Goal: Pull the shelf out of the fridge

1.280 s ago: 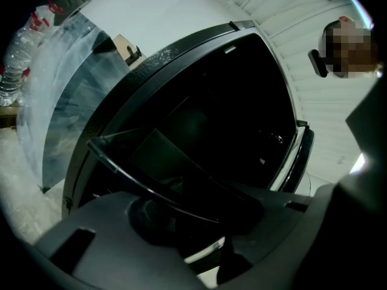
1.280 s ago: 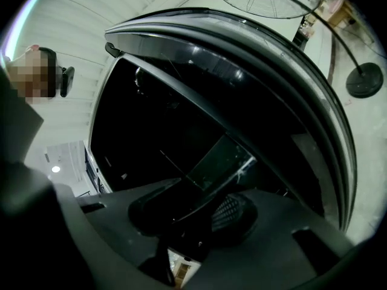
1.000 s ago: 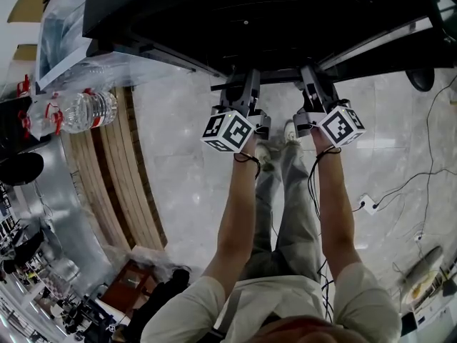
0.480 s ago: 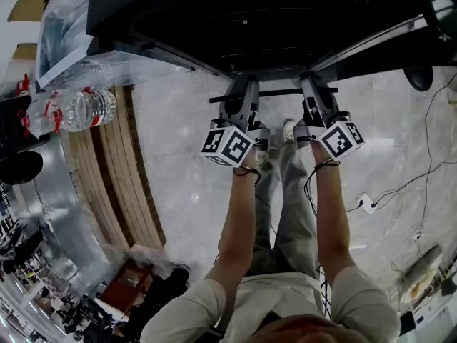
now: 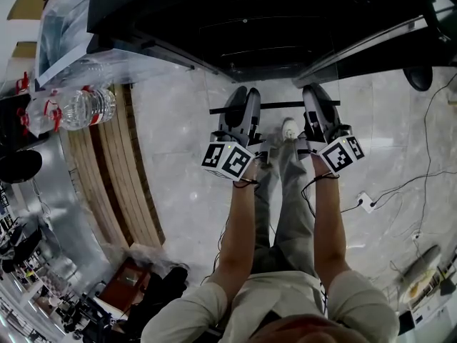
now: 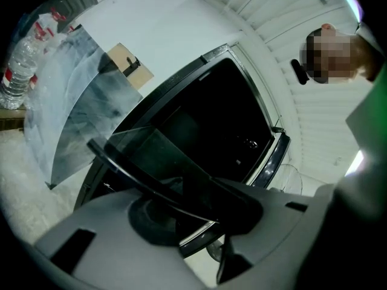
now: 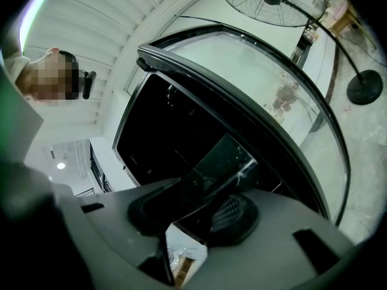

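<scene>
Left gripper (image 5: 243, 100) is clamped on the front edge of the glass shelf (image 5: 275, 106), toward its left end. Right gripper (image 5: 315, 97) is clamped on the same edge, toward its right end. The shelf's front edge stands out of the dark fridge (image 5: 257, 27).

Bright, even light covers the floor (image 5: 178, 184) before the fridge (image 5: 271, 20), whose interior stays black; fisheye edges bend and darken.

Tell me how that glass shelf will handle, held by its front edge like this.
The shelf looks like a stiff see-through pane, so it likely won't flex but is probably fragile. Clamped only at its front edge by the left gripper and right gripper, its far end may tip downward.
</scene>
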The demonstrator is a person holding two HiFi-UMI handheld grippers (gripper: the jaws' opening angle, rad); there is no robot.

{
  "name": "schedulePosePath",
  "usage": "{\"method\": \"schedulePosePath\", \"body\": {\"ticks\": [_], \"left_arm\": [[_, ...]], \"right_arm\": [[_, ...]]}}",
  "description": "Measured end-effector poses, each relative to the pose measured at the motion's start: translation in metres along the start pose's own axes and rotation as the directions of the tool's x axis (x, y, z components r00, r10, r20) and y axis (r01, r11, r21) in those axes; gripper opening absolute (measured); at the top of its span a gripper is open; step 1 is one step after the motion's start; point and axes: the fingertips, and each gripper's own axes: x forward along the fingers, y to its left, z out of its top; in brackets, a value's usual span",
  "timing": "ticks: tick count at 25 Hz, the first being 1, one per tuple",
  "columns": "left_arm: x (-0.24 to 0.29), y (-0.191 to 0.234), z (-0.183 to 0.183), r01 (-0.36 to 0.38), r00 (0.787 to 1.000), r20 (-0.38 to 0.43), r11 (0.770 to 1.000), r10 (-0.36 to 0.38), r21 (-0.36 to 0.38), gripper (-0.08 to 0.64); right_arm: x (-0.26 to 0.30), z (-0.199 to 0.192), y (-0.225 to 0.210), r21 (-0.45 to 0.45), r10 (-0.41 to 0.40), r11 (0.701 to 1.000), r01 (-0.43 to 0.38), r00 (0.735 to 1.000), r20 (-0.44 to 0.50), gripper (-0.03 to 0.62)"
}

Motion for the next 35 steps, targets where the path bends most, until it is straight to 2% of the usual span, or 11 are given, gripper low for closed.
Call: {"method": "schedulePosePath", "body": {"ticks": [10, 35], "left_arm": [[-0.020, -0.012, -0.007, 0.002, 1.000, -0.010, 1.000, -0.002, -0.002, 0.144], [-0.041, -0.012, -0.015, -0.020, 0.999, -0.025, 1.000, 0.020, -0.013, 0.143]], "right_arm": [[-0.025, -0.003, 0.008, 0.006, -0.006, 1.000, 0.006, 1.000, 0.002, 0.118], [-0.042, -0.018, 0.011, 0.039, -0.022, 0.999, 0.023, 0.999, -0.025, 0.118]]}}
